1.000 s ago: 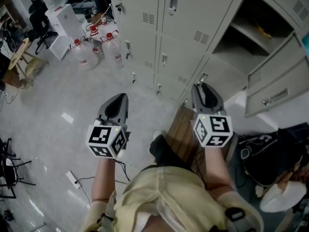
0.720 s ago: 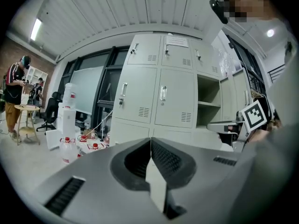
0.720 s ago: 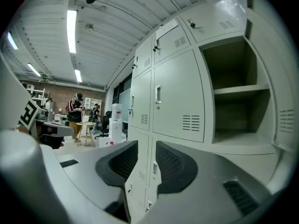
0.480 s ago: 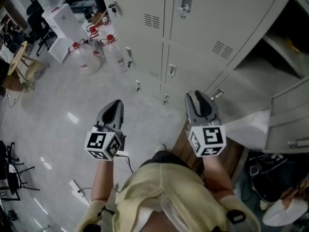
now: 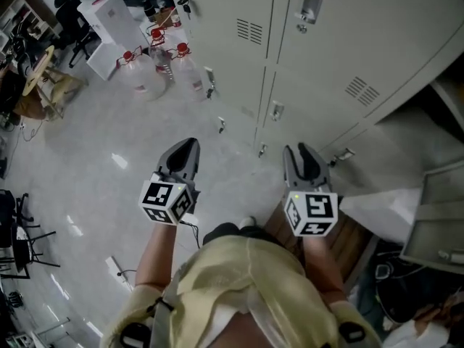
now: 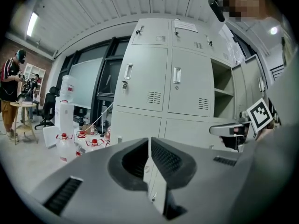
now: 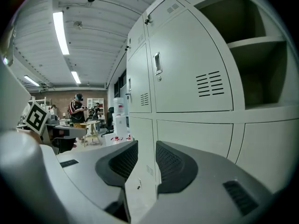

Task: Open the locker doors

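Hanging in front of the lockers [image 5: 391,20], the left claw [image 6: 149,143] is pressed together with nothing in it. The right claw [image 7: 147,146] stands slightly spread and is also empty, with only a locker face showing through its gap. Neither claw touches a door or a latch, and both sit low, about level with the bottom row.

Judging by how things lie, the task is only partly done. At the right end of the lockers one compartment [image 7: 261,59] stands bare, its shelf showing, and an open door [image 5: 438,216] swings out beside the right arm. The columns straight ahead are still shut. That includes the tall door with the handle [image 5: 313,0], the vented door [image 5: 232,13] left of it, and the lower doors with their small latches [image 5: 275,111]. The left gripper view shows the top row closed too.

Most of the doors are therefore left to do. A sensible next step would be one of the low latches just ahead of the claws. The left claw would have to spread before it can take hold of anything.
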`<state>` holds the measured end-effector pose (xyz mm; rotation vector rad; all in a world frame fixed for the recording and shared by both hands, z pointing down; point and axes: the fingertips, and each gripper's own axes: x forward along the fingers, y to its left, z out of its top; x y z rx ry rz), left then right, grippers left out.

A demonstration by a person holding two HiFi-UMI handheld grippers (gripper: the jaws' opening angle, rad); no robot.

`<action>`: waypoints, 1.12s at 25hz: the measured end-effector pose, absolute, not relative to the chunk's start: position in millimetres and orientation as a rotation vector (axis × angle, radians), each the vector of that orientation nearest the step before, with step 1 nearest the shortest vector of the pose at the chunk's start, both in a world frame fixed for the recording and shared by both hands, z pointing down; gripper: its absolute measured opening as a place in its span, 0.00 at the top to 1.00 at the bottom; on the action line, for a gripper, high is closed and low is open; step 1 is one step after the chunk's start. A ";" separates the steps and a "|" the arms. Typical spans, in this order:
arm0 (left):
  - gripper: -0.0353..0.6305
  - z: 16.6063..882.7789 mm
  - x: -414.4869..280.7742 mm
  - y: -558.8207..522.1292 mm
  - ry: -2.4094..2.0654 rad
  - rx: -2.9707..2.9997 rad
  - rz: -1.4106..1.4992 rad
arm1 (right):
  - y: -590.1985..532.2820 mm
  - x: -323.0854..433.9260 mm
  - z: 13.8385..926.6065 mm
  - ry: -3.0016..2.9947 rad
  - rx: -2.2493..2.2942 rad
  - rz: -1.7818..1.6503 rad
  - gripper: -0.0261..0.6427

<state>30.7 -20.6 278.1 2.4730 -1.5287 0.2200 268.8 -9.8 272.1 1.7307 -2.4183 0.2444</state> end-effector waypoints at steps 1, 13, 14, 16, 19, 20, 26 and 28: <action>0.94 279.3 28.5 -23.6 -1.538 2.470 0.228 | -12.8 268.5 275.4 -2.417 1.738 0.263 0.79; 0.94 285.3 48.6 -48.6 -1.493 2.517 0.233 | -28.8 255.5 291.7 -2.433 1.728 0.305 0.79; 0.94 287.5 49.2 -52.7 -1.495 2.514 0.226 | -29.3 254.4 291.8 -2.433 1.731 0.310 0.79; 0.94 294.9 47.5 -61.5 -1.508 2.496 0.227 | -30.7 250.5 292.1 -2.428 1.732 0.325 0.79; 0.94 305.2 41.6 -80.2 -1.521 2.438 0.206 | -34.7 245.8 293.6 -2.405 1.734 0.318 0.79; 0.94 307.6 39.5 -88.3 -1.526 2.428 0.205 | -36.5 244.6 294.0 -2.395 1.735 0.314 0.79; 0.89 324.5 27.2 -135.8 -1.501 2.456 0.280 | -57.1 229.0 303.6 -2.356 1.750 0.358 0.79; 0.89 330.0 14.9 -152.4 -1.503 2.458 0.301 | -67.8 214.8 308.0 -2.349 1.746 0.358 0.79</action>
